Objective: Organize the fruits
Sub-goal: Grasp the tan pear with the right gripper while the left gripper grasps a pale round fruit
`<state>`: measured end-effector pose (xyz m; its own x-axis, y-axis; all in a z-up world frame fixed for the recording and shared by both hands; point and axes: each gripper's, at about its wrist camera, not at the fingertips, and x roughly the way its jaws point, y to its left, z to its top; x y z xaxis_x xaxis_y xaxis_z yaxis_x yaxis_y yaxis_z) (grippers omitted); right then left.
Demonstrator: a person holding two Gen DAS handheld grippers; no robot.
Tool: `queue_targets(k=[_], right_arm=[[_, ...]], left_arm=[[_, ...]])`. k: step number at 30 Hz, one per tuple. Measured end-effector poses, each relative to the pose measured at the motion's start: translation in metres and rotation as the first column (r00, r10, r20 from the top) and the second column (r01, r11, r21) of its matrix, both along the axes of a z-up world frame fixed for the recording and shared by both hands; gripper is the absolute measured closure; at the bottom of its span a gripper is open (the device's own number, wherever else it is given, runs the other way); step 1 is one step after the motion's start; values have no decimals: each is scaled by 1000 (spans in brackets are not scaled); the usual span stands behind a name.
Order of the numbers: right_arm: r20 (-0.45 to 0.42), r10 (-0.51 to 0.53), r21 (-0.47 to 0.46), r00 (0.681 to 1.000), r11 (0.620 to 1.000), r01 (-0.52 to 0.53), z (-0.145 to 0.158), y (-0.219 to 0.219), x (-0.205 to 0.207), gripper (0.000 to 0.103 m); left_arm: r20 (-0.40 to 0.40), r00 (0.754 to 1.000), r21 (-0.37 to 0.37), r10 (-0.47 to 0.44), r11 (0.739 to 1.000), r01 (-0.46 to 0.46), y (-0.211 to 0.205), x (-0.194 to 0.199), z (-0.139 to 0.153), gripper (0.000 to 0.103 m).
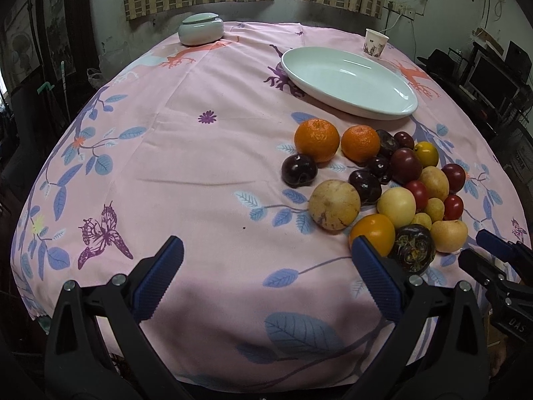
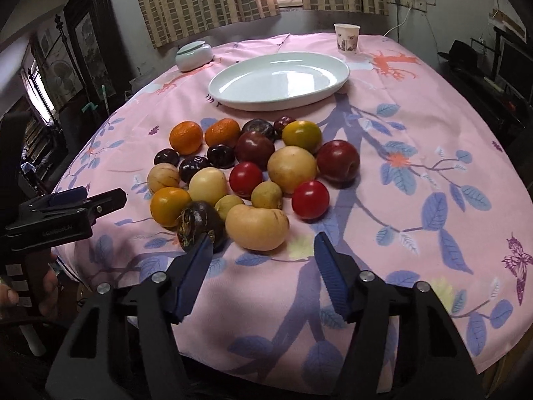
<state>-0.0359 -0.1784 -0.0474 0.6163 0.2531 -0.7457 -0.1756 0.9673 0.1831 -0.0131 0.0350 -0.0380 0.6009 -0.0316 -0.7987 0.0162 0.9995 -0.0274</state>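
A heap of several fruits lies on the pink cloth: two oranges, dark plums, red tomatoes, pale yellow fruits and a dark mangosteen. The heap also shows in the left wrist view. An empty pale oval plate lies just behind it. My left gripper is open and empty, low over the cloth left of the heap. My right gripper is open and empty, just in front of the nearest pale fruit.
A lidded pale jar stands at the far left of the table and a paper cup at the far right behind the plate. The table edge runs close under both grippers. Dark furniture stands around the table.
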Motion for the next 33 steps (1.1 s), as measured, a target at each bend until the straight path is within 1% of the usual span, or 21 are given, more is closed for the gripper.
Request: queue_targets(k=[3, 5, 7, 10, 13, 16, 20, 22, 23, 24, 25, 27, 29, 31, 33], right_arm=[[-16, 4, 11, 1000, 1000, -4, -7, 5, 11, 43], [-33, 10, 22, 999, 1000, -9, -14, 7, 21, 52], [-31, 5, 52, 1000, 999, -3, -19, 4, 27, 56], [-8, 5, 62, 1000, 998, -5, -13, 2, 21, 56], [32, 10, 11, 999, 1000, -11, -2, 4, 10, 56], [47, 2, -10, 999, 1000, -2, 2, -1, 6, 56], [52, -4, 7, 999, 1000, 4, 0, -12, 5, 56], [55, -4, 16, 998, 1000, 3, -1, -17, 5, 56], [57, -4, 19, 998, 1000, 3, -1, -19, 5, 56], [59, -3, 22, 998, 1000, 2, -1, -21, 5, 56], [60, -1, 26, 998, 1000, -1, -2, -24, 5, 56], [62, 2, 37, 998, 999, -5, -3, -29, 5, 56], [60, 4, 50, 998, 999, -7, -5, -34, 6, 56], [60, 6, 61, 998, 998, -9, -6, -37, 6, 56], [61, 5, 69, 998, 998, -9, -6, -39, 5, 56]], left_arm=[[4, 1000, -15, 2, 1000, -2, 6, 1, 0, 2], [3, 1000, -26, -1, 1000, 1, 8, 4, 0, 2], [5, 1000, -26, -4, 1000, 4, 7, 7, 0, 2], [3, 1000, -15, -12, 1000, 12, 1, 15, -2, 2], [-15, 1000, -23, -18, 1000, 17, -5, 24, -7, 2], [-29, 999, -31, -23, 999, 22, -14, 31, -10, 2], [-52, 999, -33, -10, 999, 8, -23, 42, -11, 2], [-55, 998, -20, -7, 1000, 6, -29, 46, -12, 2], [-54, 999, -12, -8, 1000, 7, -31, 48, -12, 8], [-58, 998, -8, -13, 1000, 13, -34, 48, -14, 21], [-58, 998, -26, -22, 999, 20, -35, 47, -14, 24], [-59, 998, -33, -21, 999, 19, -40, 48, -14, 35], [-60, 998, -32, -16, 999, 14, -45, 50, -17, 39], [-47, 999, -29, 11, 1000, -12, -48, 52, -20, 38], [-52, 998, -49, 28, 998, -31, -45, 53, -22, 38]])
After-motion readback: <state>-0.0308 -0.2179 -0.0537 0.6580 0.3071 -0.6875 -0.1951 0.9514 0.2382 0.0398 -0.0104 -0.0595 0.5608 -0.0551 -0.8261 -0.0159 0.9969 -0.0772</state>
